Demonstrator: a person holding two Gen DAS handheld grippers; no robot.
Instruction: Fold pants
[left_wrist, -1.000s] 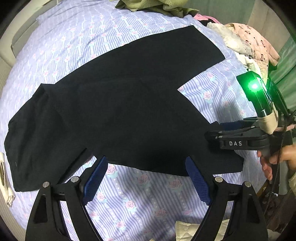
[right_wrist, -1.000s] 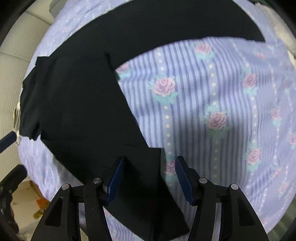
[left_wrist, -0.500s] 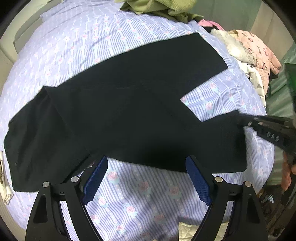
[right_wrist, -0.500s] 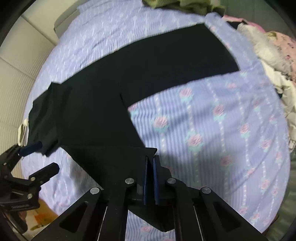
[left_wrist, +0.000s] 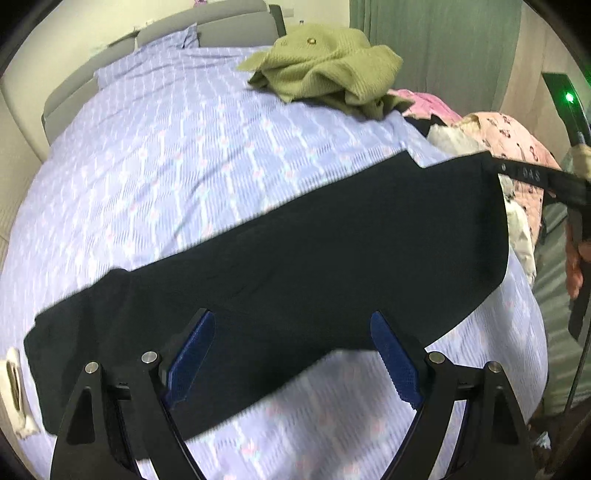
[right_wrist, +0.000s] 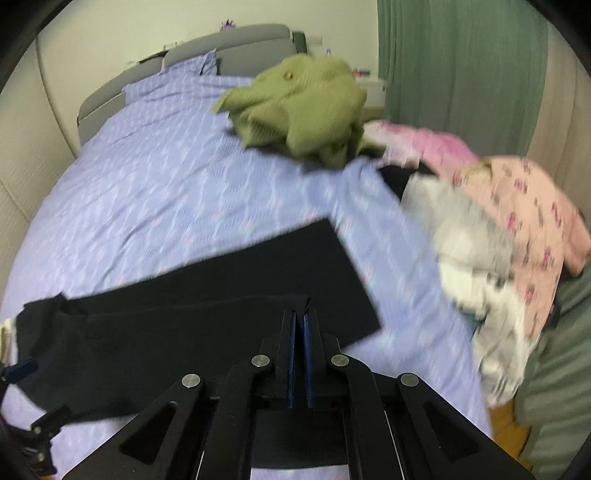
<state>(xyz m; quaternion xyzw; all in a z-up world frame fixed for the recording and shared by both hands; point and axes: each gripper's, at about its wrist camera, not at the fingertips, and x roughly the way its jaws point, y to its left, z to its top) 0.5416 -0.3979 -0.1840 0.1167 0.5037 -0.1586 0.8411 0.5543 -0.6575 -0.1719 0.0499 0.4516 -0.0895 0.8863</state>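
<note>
My right claw (right_wrist: 299, 325) is pinched fully closed on the hem of one leg of the black fabric pants (left_wrist: 295, 266), lifting it above the other leg on the lilac floral-striped bed (left_wrist: 166, 147). My left claw (left_wrist: 291, 354) hangs wide open, empty, over the seat. Leg-over-leg fold underway; next, I judge, lay the hems together.

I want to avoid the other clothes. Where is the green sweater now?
The green sweater lies crumpled at the far right of the bed, near the headboard, beyond the black pants and beside the pink clothes.
</note>
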